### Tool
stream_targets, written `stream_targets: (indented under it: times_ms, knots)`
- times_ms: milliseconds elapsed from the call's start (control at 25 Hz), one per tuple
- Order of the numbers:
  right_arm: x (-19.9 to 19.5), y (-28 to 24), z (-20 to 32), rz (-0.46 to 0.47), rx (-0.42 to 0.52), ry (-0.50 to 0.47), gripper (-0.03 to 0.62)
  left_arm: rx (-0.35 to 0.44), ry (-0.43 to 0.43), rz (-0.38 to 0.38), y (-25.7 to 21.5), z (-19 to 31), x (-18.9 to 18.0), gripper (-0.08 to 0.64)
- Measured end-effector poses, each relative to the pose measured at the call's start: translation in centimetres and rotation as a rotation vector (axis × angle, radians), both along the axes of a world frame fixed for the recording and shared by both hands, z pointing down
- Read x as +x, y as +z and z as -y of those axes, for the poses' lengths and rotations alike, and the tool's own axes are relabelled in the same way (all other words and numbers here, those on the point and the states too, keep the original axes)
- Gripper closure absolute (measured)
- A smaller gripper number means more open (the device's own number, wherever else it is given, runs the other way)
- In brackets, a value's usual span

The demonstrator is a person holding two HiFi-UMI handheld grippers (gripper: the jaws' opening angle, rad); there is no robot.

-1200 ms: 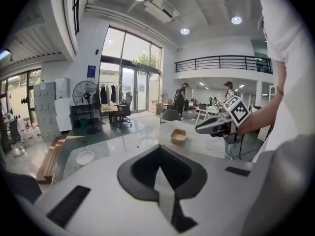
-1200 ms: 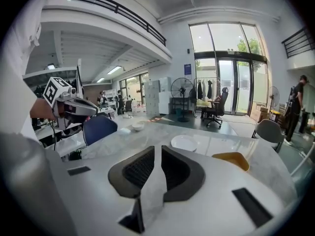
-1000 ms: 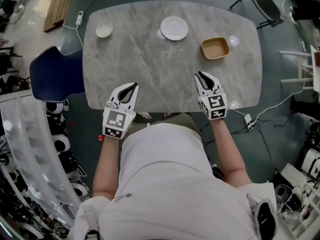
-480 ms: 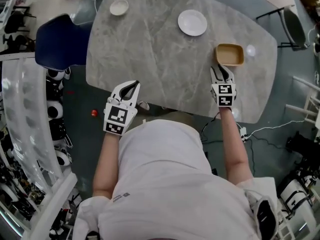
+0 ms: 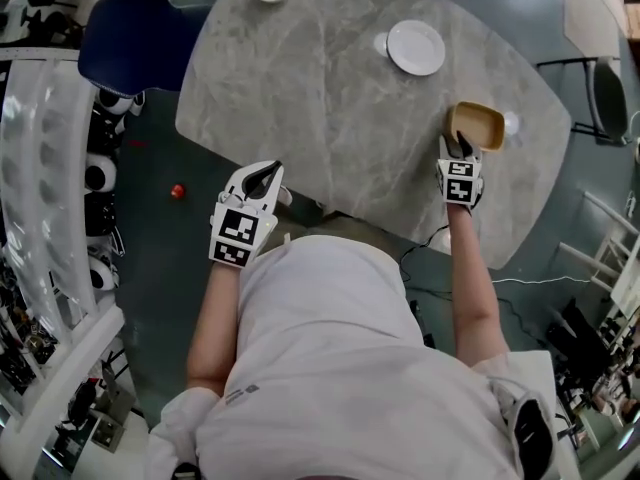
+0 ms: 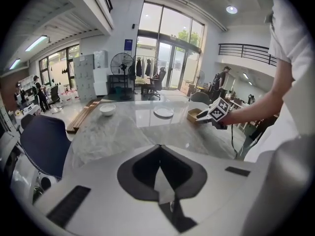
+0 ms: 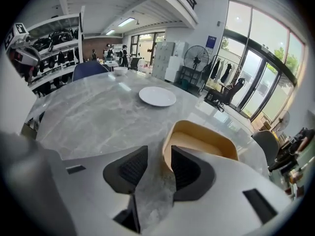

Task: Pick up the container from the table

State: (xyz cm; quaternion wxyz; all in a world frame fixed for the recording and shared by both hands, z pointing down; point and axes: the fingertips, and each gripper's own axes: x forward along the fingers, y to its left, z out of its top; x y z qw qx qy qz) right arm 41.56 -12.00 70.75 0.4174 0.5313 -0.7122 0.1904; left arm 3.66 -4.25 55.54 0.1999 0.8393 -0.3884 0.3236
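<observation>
Fingers (image 7: 129, 168) of my right gripper (image 5: 459, 148) are opening wide, with the near wall of the tan container (image 7: 204, 142) in the gap, at the marble table's (image 5: 330, 118) right side. It looks light, stiff and thin-walled, so I'd pinch that rim. My left gripper (image 5: 262, 175) is closed and empty.

Right gripper (image 7: 157, 154): bottom centre; dark ribbed jaws apart and opening.
Tan rounded-square container (image 7: 206, 141): right of centre, empty; its near rim stands in the gap, close by the right-hand jaw; contact unclear.
Round white plate (image 7: 157, 96): above centre, apart from container.
Grey marble table (image 7: 83, 117): carries both.
</observation>
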Motion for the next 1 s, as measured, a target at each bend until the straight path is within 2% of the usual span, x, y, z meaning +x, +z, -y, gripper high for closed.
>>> stream_targets:
  times_ms: [280, 520, 760, 1000]
  knots:
    - [0.1, 1.9, 0.4, -0.078, -0.040, -0.008, 0.453, -0.014, -0.019, 0.006, 0.7, -0.8, -1.8, 0.558]
    - [-0.2, 2.6, 0.1, -0.099, -0.075, 0.007, 0.465, -0.010, -0.028, -0.013, 0.8, -0.8, -2.9, 0.558]
    - [-0.6, 3.4, -0.4, -0.141, -0.094, 0.014, 0.543, -0.007, -0.046, -0.017, 0.8, -0.8, -5.1, 0.558]
    - [-0.7, 3.0, -0.8, -0.162, -0.078, 0.035, 0.560, 0.000, -0.047, -0.017, 0.6, -1.0, -6.6, 0.557]
